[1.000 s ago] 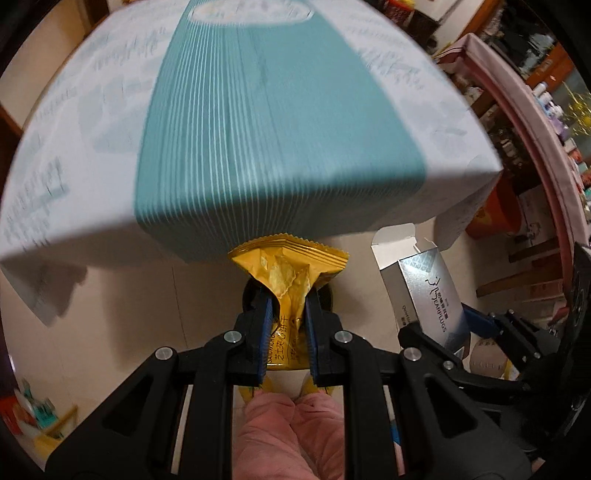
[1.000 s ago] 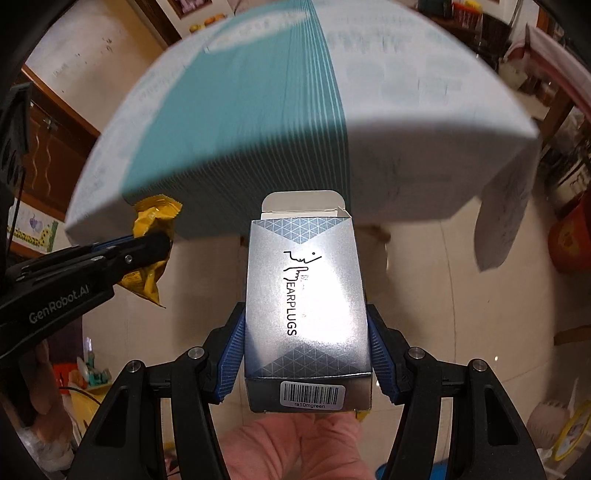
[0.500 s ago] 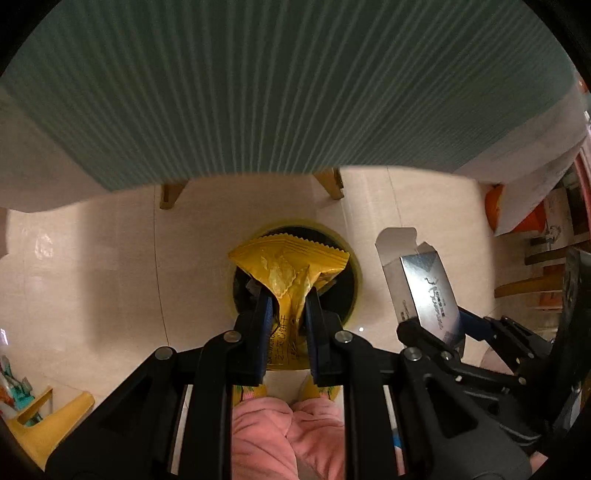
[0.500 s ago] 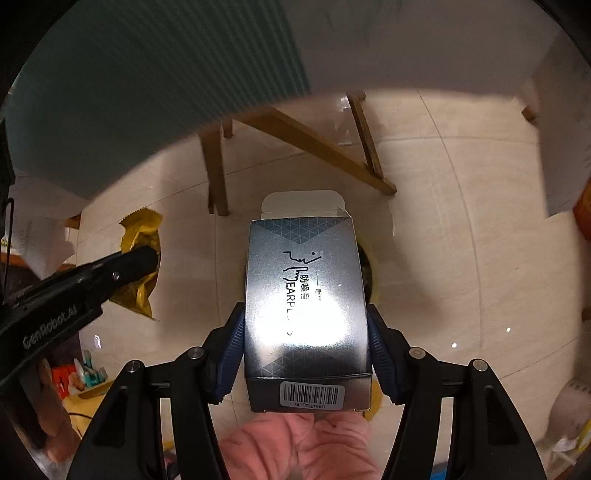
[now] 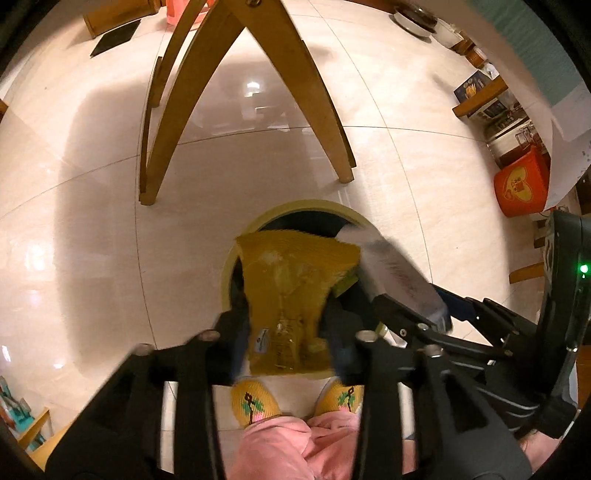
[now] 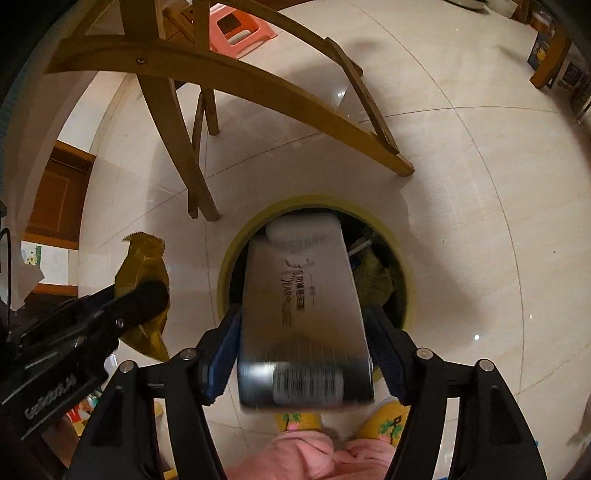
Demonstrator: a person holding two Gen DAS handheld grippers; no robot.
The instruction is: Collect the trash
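Observation:
A yellow snack wrapper (image 5: 291, 273) hangs loose and spread flat between the parted fingers of my left gripper (image 5: 286, 302), which is open. It is right above the yellow-rimmed round bin (image 5: 295, 204) on the floor. A silver earplugs box (image 6: 303, 295) is blurred between the fingers of my right gripper (image 6: 303, 314), which have just parted. The box tips toward the bin's (image 6: 236, 254) dark mouth. In the right wrist view, the left gripper (image 6: 147, 291) and the wrapper (image 6: 142, 258) are left of the bin. The left wrist view has the box (image 5: 395, 269) on its right.
Curved wooden table legs (image 5: 325, 110) stand on the pale tiled floor just beyond the bin. An orange bucket (image 5: 521, 184) sits far right, an orange stool (image 6: 240, 29) behind the legs. A person's yellow slippers (image 5: 255, 406) and pink trouser legs are close to the bin.
Both grippers tilted down from the tablecloth edge to above the bin. The left fingers spread apart and the wrapper unfolded; the right fingers eased and the box started to slip.

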